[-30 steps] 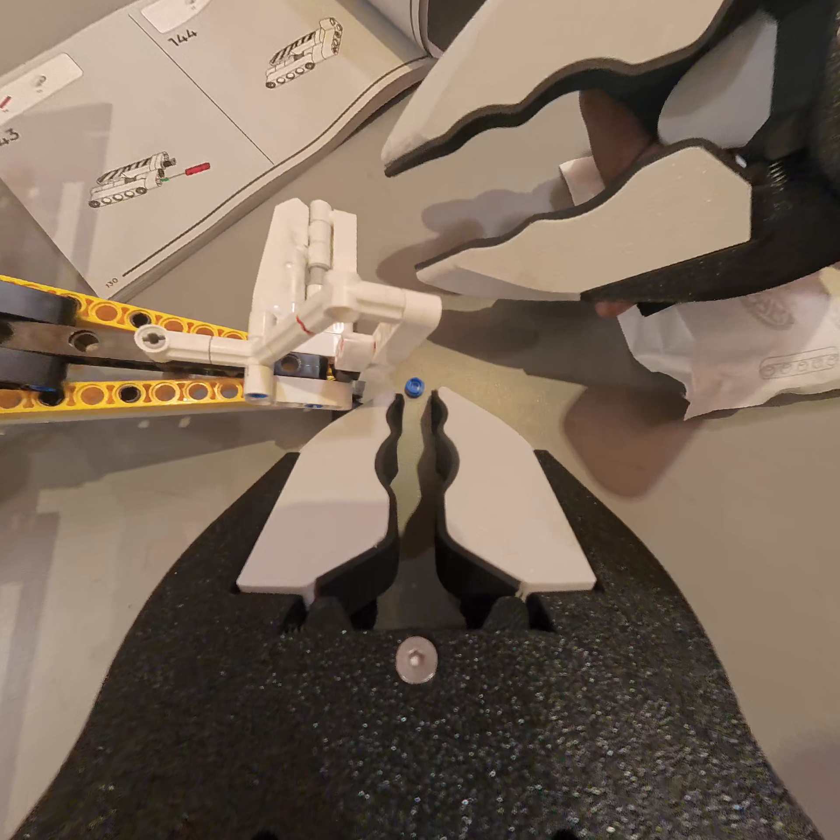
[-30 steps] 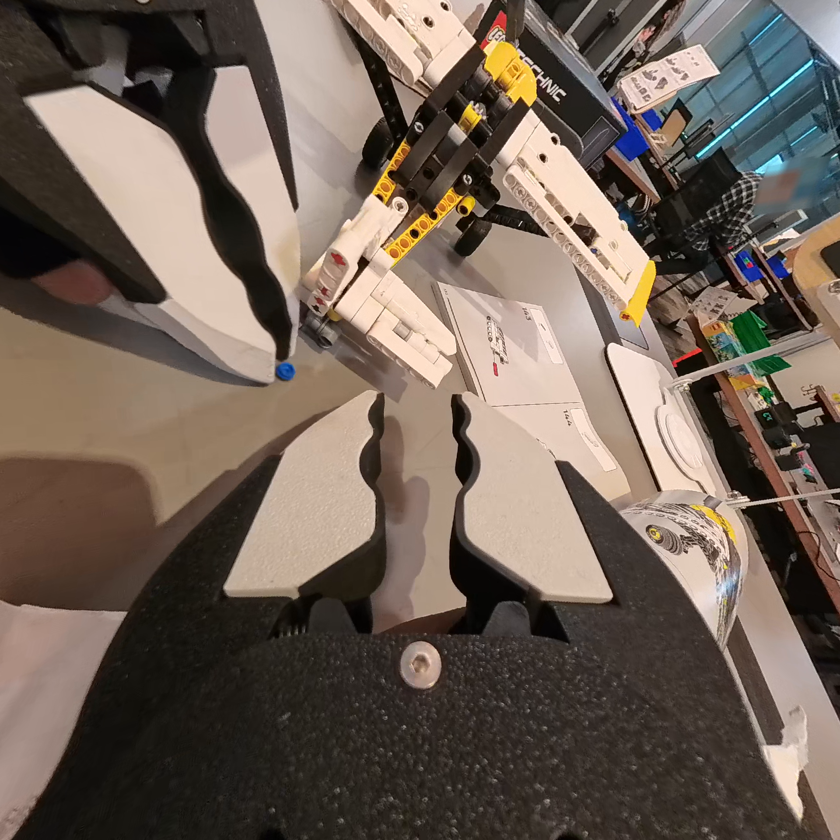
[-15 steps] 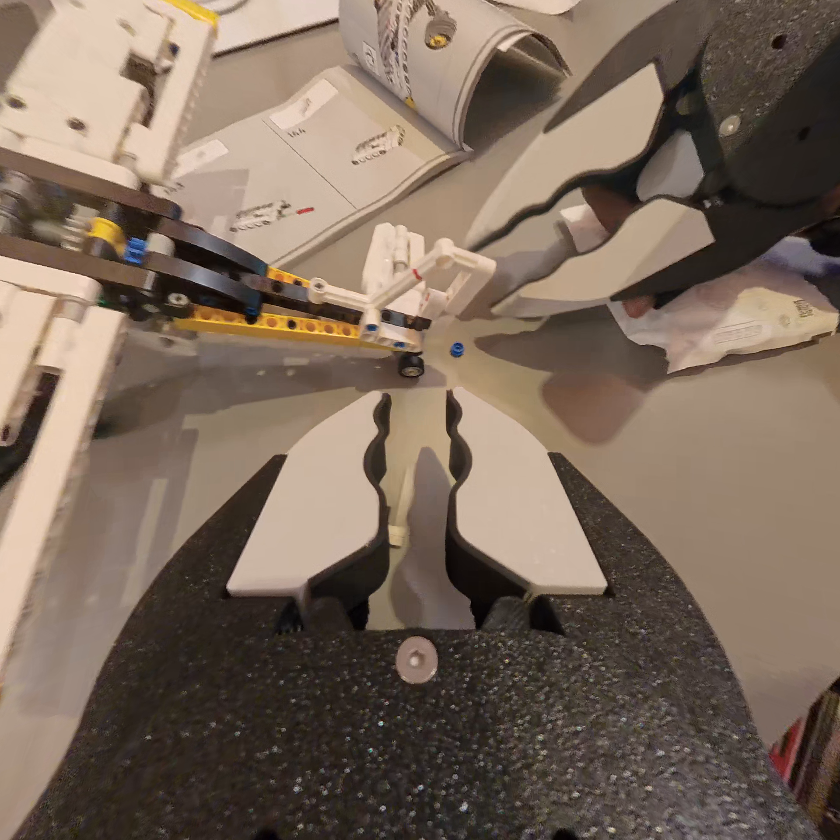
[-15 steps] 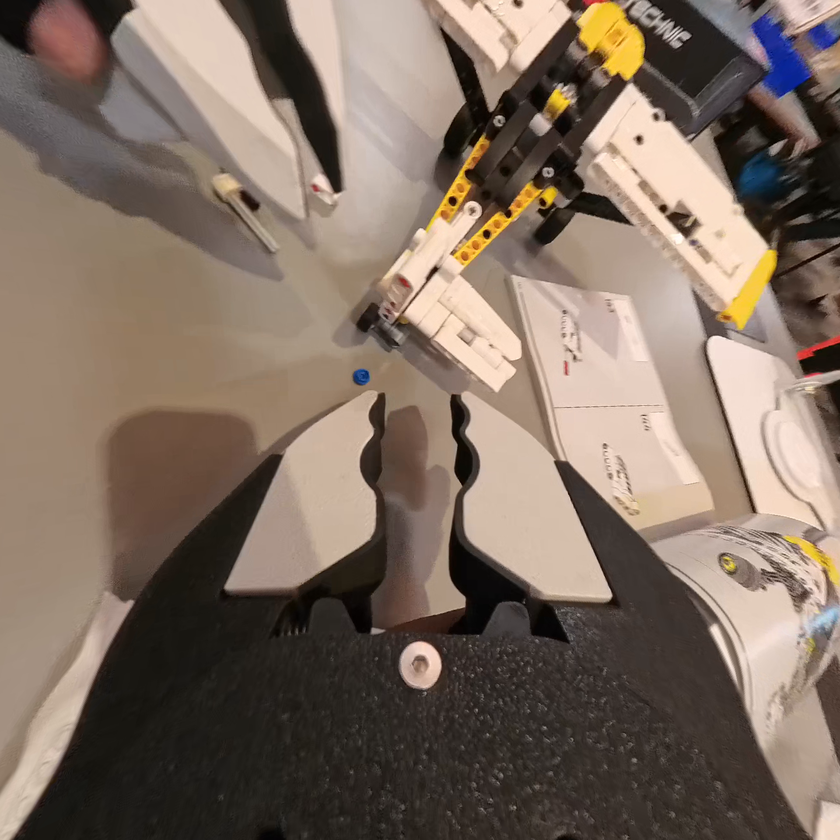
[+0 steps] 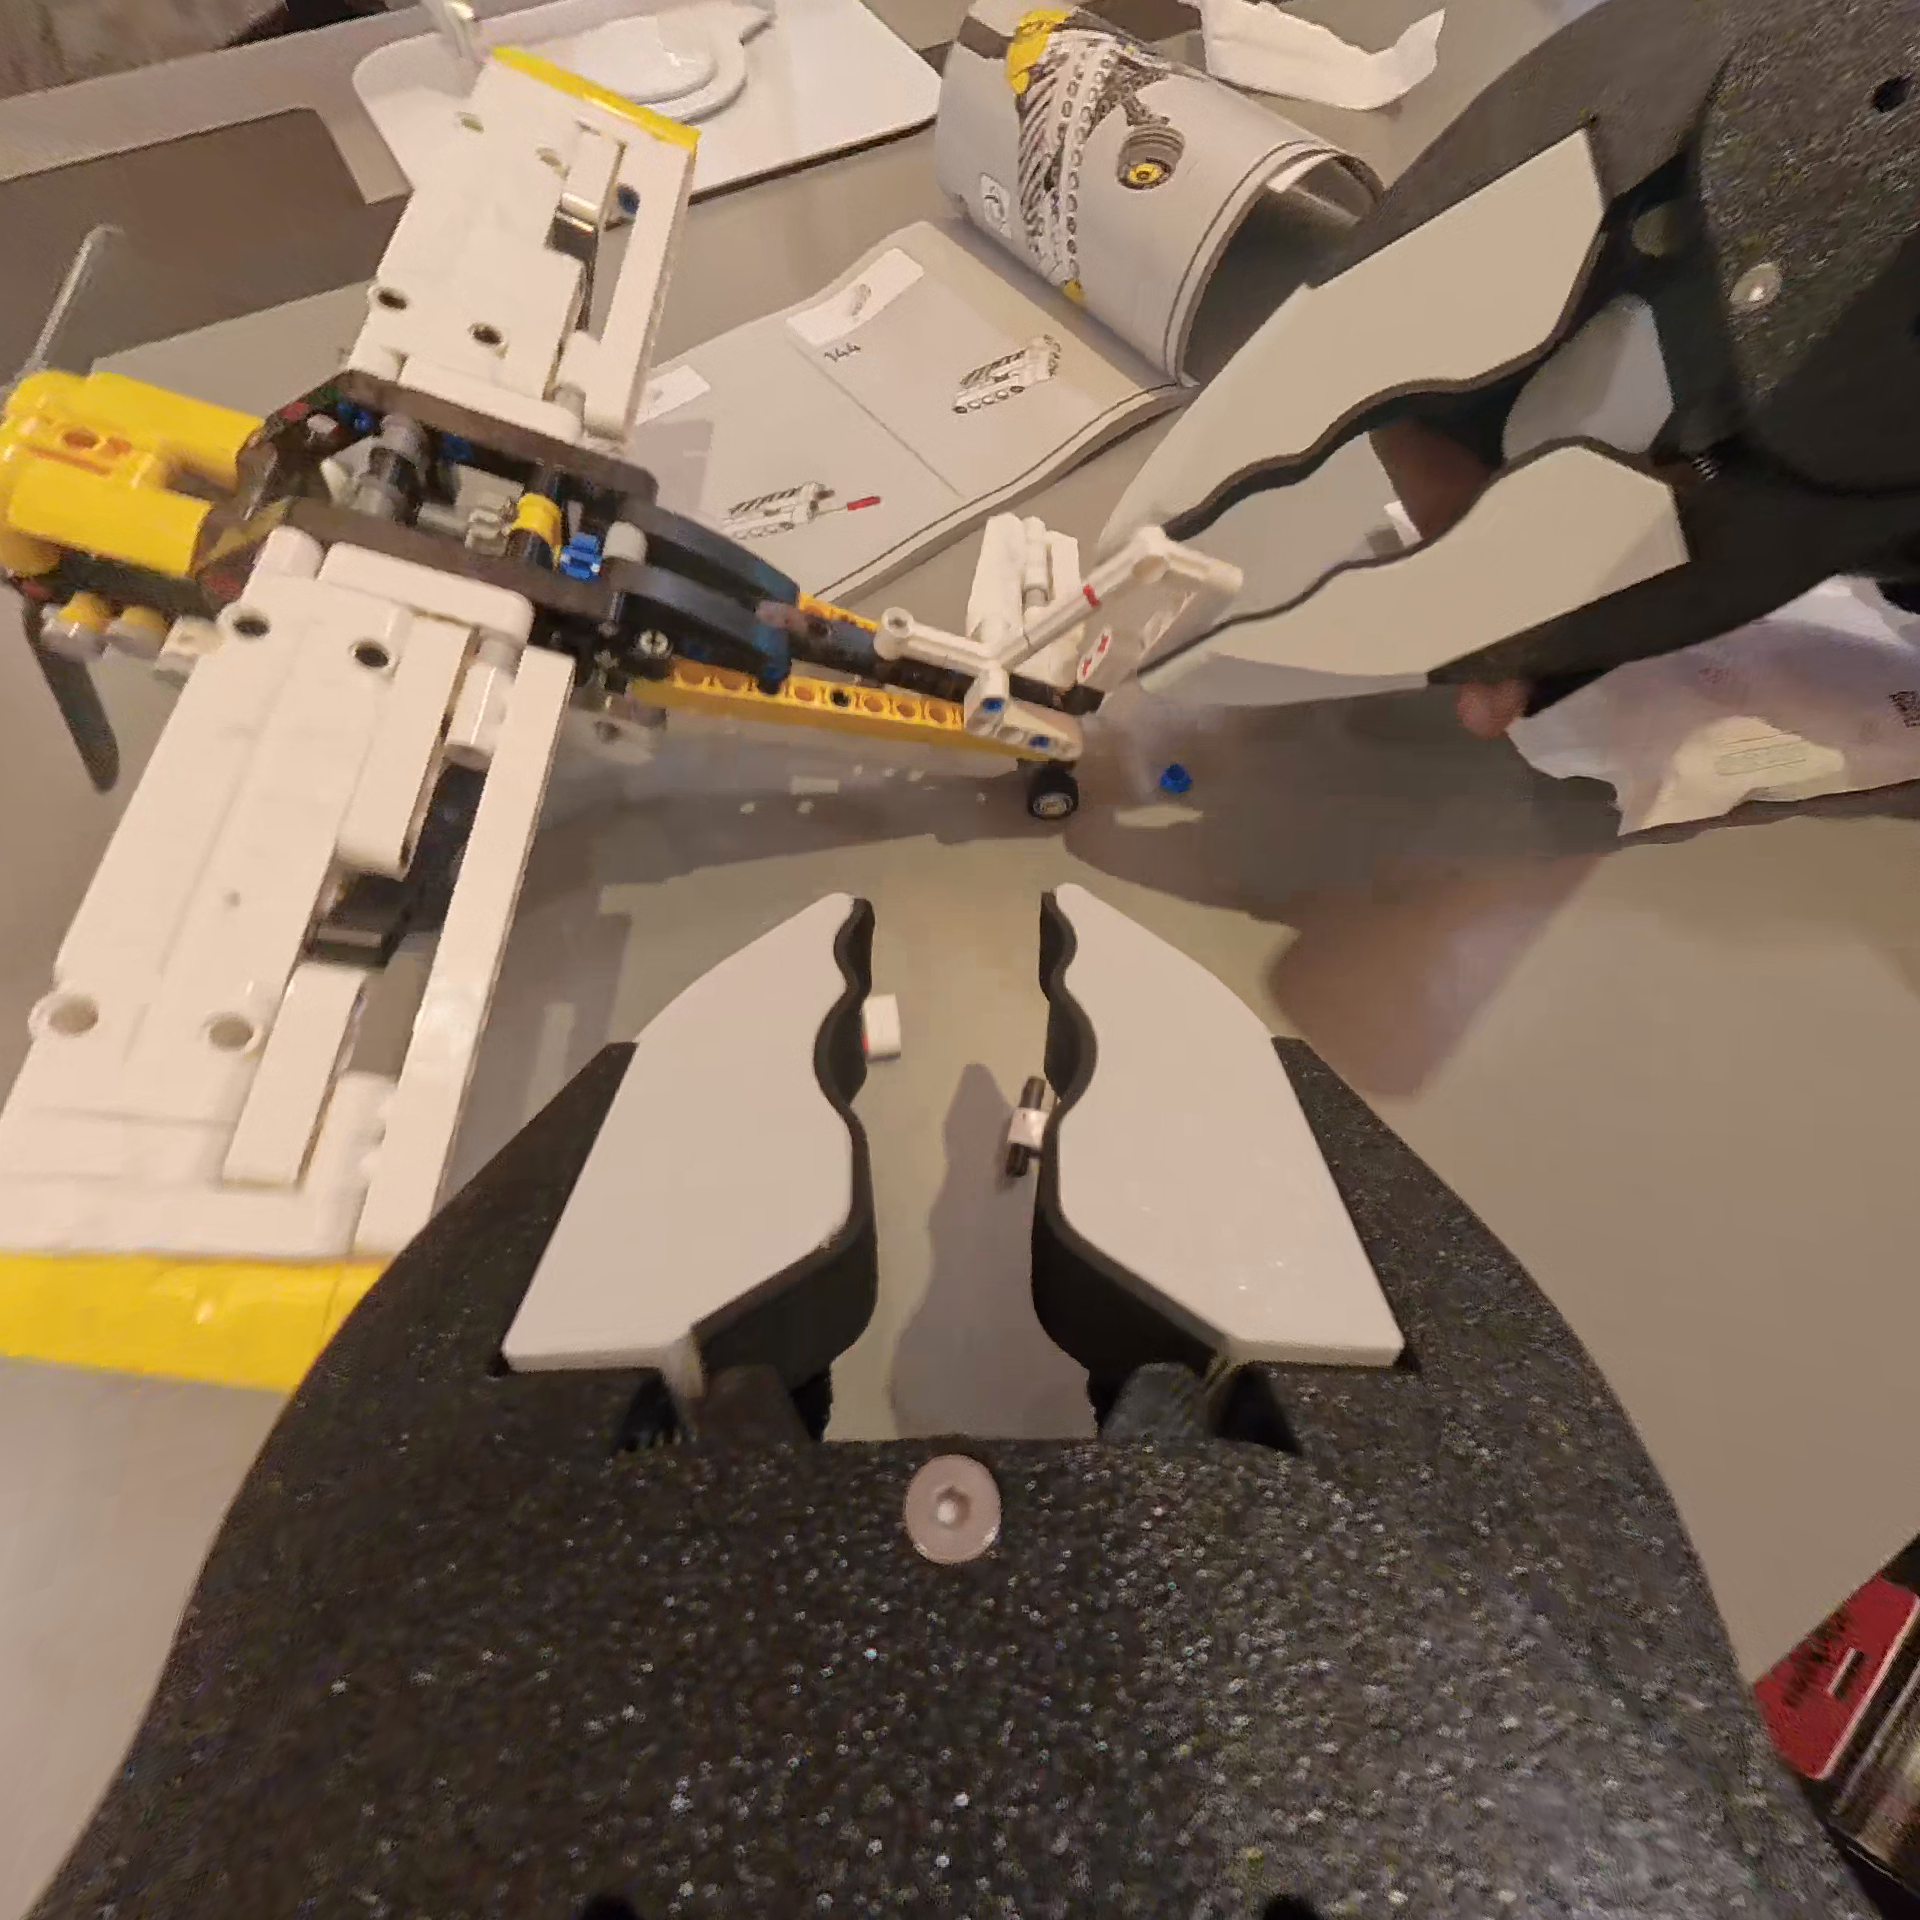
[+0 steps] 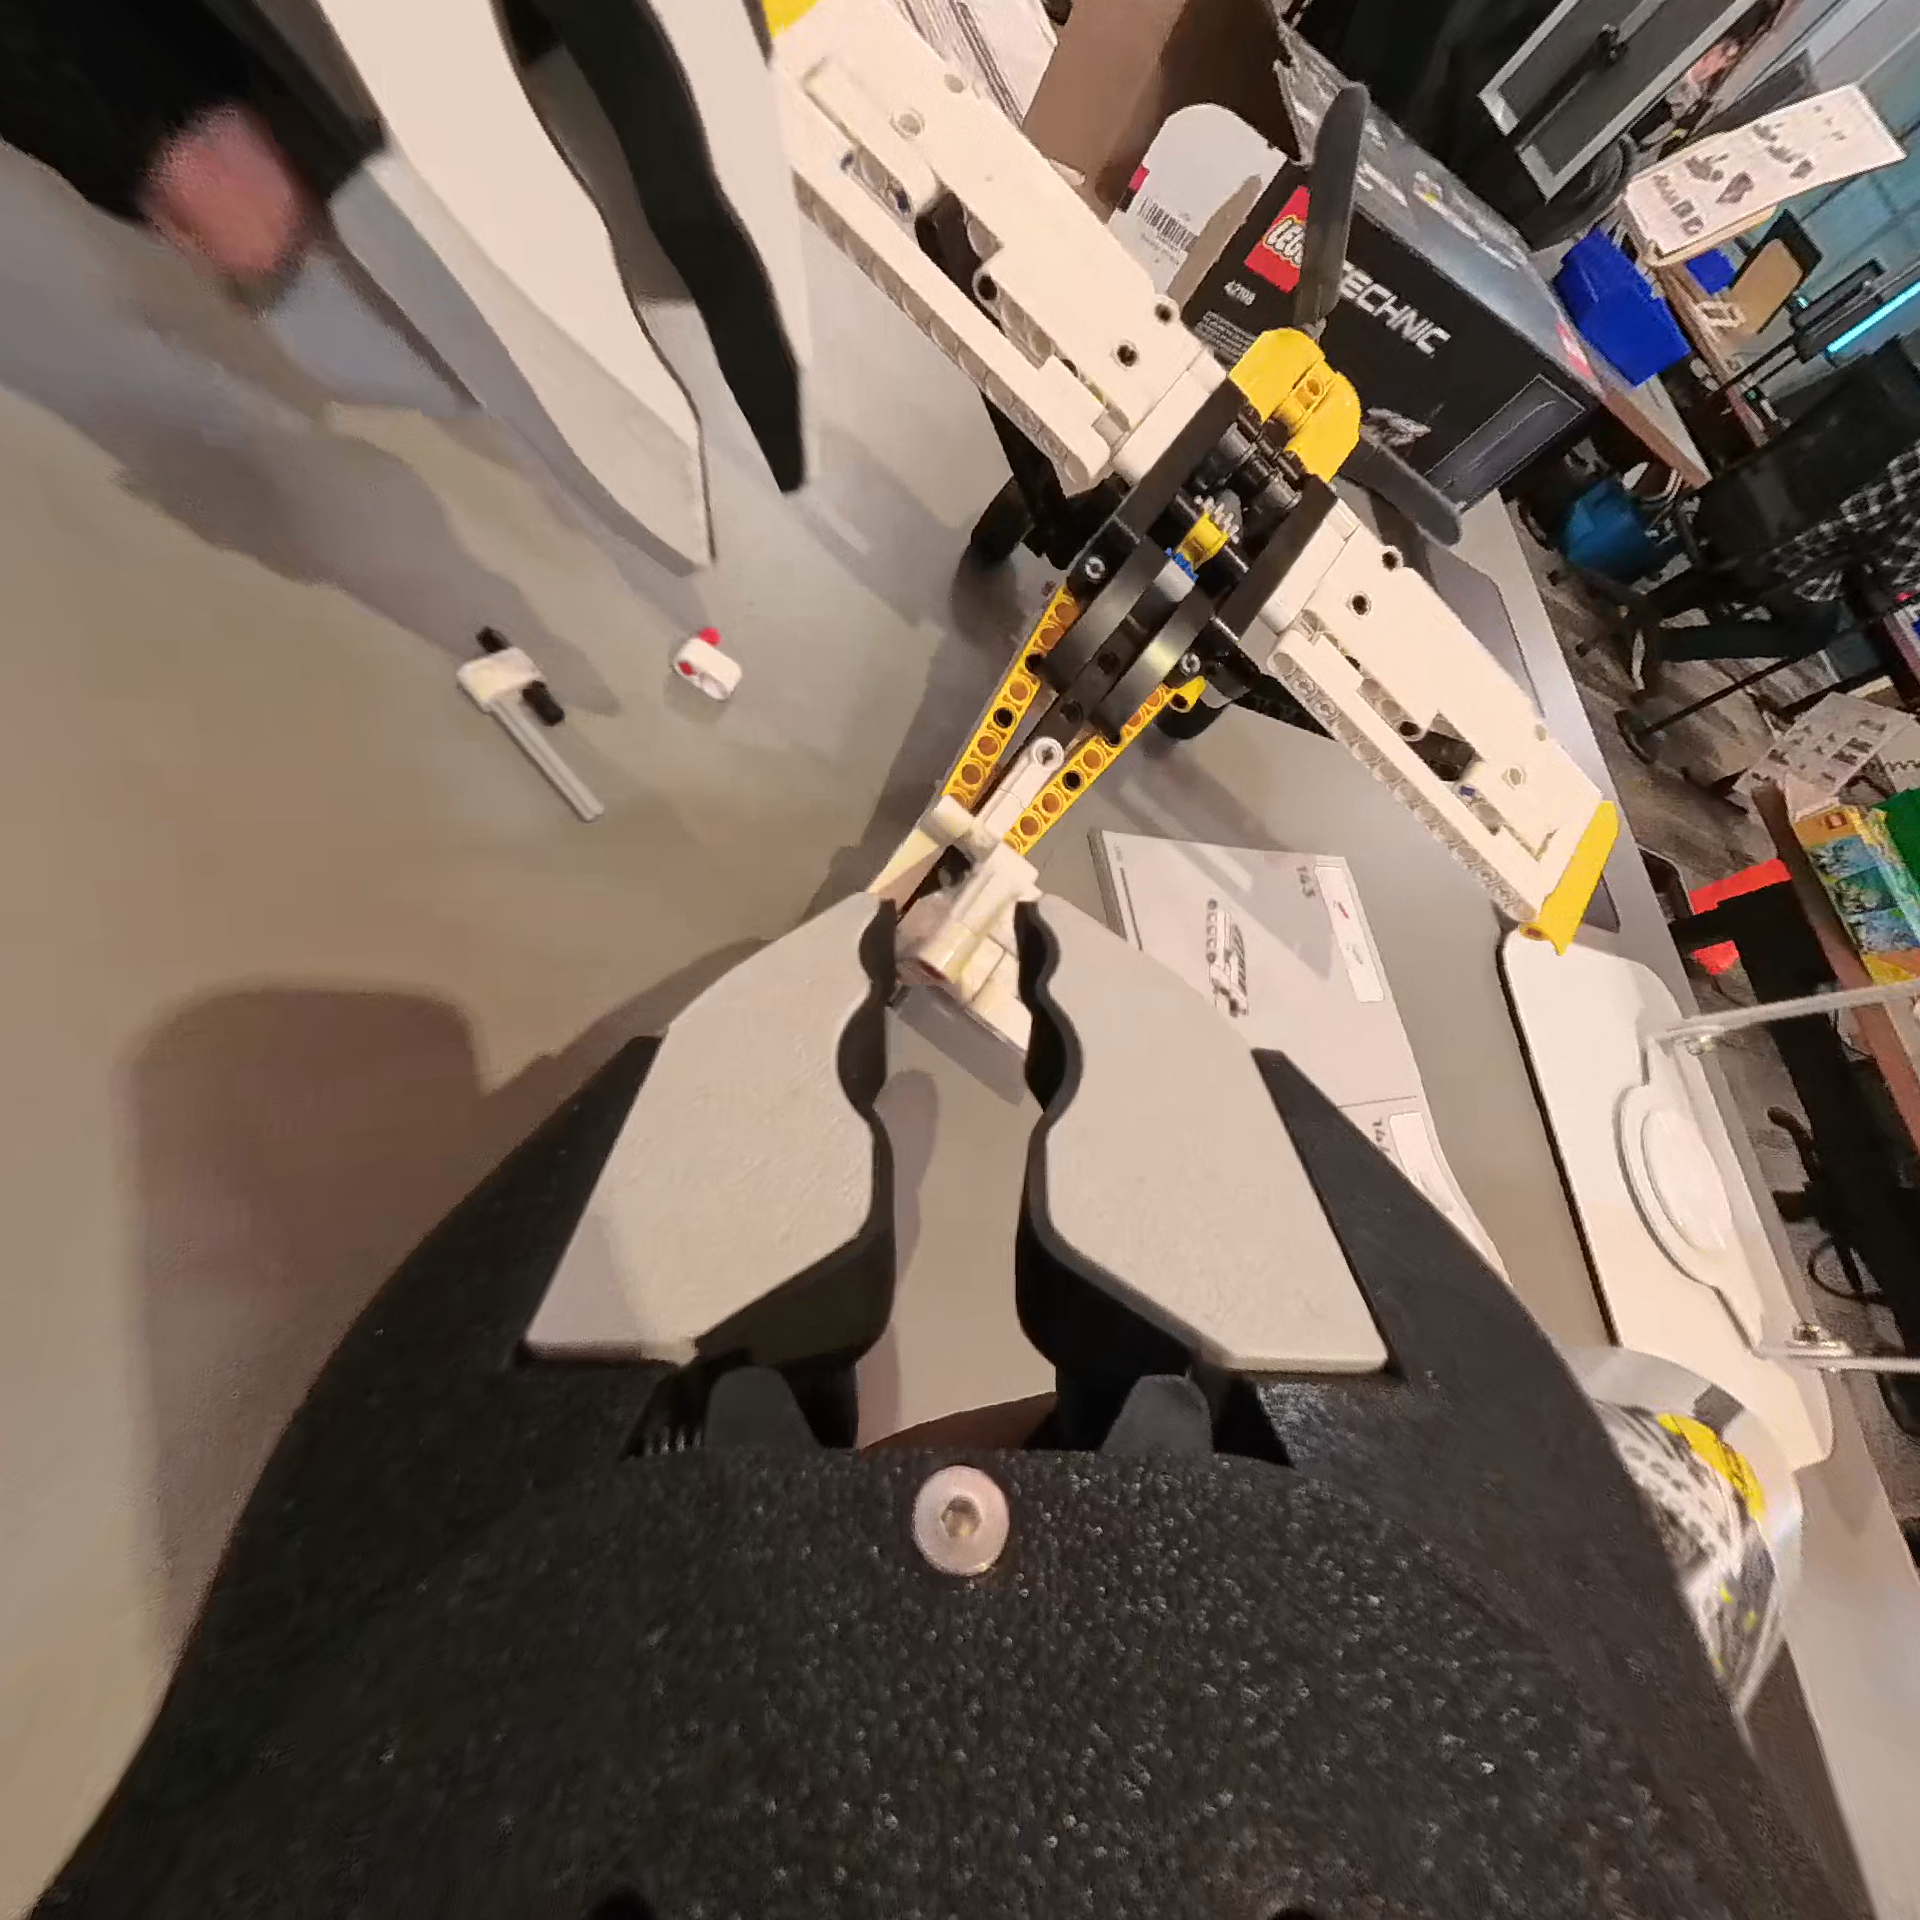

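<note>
Grey table (image 5: 1558, 1143), both wrist views. Nearest the camera, the left gripper (image 5: 951, 914) hangs with its jaws well apart and nothing in its grasp. A small white piece (image 5: 883, 1023) and a short black-and-white pin (image 5: 1029, 1132) lie on the table between its fingers, pressed by neither. Beyond them a blue stud (image 5: 1174, 777) lies just beside the small tail wheel of the white-and-yellow model plane (image 5: 343, 831).

The right gripper (image 6: 951, 925) has closed partway around the plane's white tail section (image 6: 971, 914), its pads apparently against both sides. Past the tail an open instruction booklet (image 6: 1278, 966) lies flat. Toward the far edge stands a black cardboard box (image 6: 1455, 384) (its contents cannot be seen).

Compared with half a second earlier, the left gripper's jaws stand wider and the view takes in more of the plane. The right gripper, then short of the tail with only table between its fingers, now has the tail between them at a narrower gap.
</note>
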`<state>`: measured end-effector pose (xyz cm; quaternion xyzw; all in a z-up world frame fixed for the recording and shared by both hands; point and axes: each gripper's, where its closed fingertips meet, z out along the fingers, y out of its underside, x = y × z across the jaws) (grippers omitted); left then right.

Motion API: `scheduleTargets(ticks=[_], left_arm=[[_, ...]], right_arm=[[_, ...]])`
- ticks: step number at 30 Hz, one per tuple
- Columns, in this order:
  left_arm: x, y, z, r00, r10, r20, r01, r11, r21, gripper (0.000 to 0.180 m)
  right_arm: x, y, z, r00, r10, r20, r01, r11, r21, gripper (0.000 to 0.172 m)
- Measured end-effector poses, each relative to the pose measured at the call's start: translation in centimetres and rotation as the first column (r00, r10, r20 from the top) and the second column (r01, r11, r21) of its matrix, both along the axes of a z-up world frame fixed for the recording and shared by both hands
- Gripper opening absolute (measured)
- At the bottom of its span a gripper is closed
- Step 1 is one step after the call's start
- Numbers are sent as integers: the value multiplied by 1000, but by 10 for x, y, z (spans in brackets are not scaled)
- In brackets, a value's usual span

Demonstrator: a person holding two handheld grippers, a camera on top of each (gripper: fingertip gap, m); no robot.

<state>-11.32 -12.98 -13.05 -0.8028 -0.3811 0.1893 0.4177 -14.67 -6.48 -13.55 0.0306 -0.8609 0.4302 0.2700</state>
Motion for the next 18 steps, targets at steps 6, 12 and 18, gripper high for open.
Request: scheduleTargets(ticks=[6, 12, 18], left_arm=[[9, -33, 4, 999, 47, 23, -49, 997, 52, 32], [15, -51, 3, 997, 65, 38, -69, 993, 99, 31], [20, -61, 1, 997, 66, 47, -71, 988, 137, 31]], right_arm=[[-20, -19, -1, 1000, -9, -26, 10, 998, 61, 20], [-48, -29, -2, 1000, -6, 5, 5, 992, 125, 19], [-62, -22, 0, 997, -71, 37, 64, 986, 157, 23]])
